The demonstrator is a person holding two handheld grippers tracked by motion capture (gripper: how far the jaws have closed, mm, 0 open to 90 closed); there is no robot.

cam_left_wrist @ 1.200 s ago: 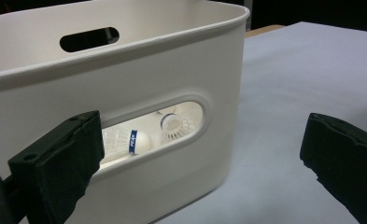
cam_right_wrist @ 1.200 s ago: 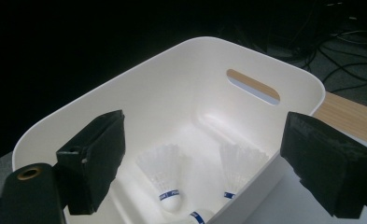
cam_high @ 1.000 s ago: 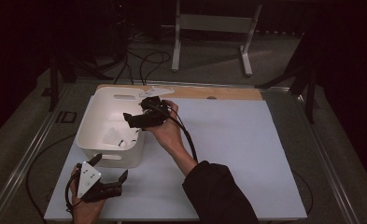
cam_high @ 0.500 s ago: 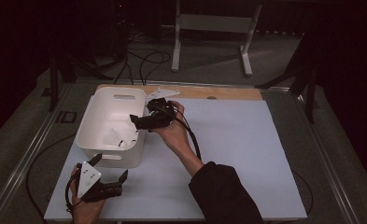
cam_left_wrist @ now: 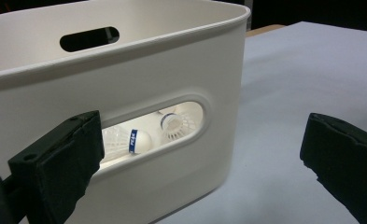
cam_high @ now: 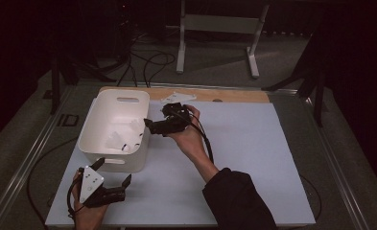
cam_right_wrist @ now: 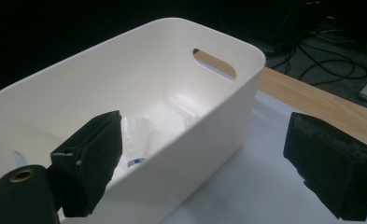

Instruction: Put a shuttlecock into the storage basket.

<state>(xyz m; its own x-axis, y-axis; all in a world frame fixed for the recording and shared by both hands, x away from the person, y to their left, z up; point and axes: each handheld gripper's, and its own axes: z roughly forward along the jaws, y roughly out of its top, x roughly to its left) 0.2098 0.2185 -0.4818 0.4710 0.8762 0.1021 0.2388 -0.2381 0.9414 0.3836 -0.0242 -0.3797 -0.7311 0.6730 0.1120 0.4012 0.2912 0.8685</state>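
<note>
A white plastic bin (cam_high: pixel 96 143) with handle slots stands on the left of the pale mat. White shuttlecocks (cam_high: pixel 121 136) lie inside it; through the near slot I see two with blue-banded corks (cam_left_wrist: pixel 137 140), and from above they show on the bin floor (cam_right_wrist: pixel 137 137). My right gripper (cam_high: pixel 153 120) hovers open just off the bin's right rim (cam_right_wrist: pixel 246 79), with nothing between its jaws. My left gripper (cam_high: pixel 113 171) rests open low on the mat, in front of the bin's near wall (cam_left_wrist: pixel 125 84), holding nothing.
A wooden strip (cam_high: pixel 234 95) runs along the table's far edge with flat white pieces (cam_high: pixel 177 97) on it. The mat (cam_high: pixel 258 143) stretches bare to the right of the bin. Cables and a metal stand (cam_high: pixel 215 28) sit on the floor beyond.
My right gripper has drawn back to the right, from over the bin's interior to just outside its right rim. The left gripper has stayed put.
</note>
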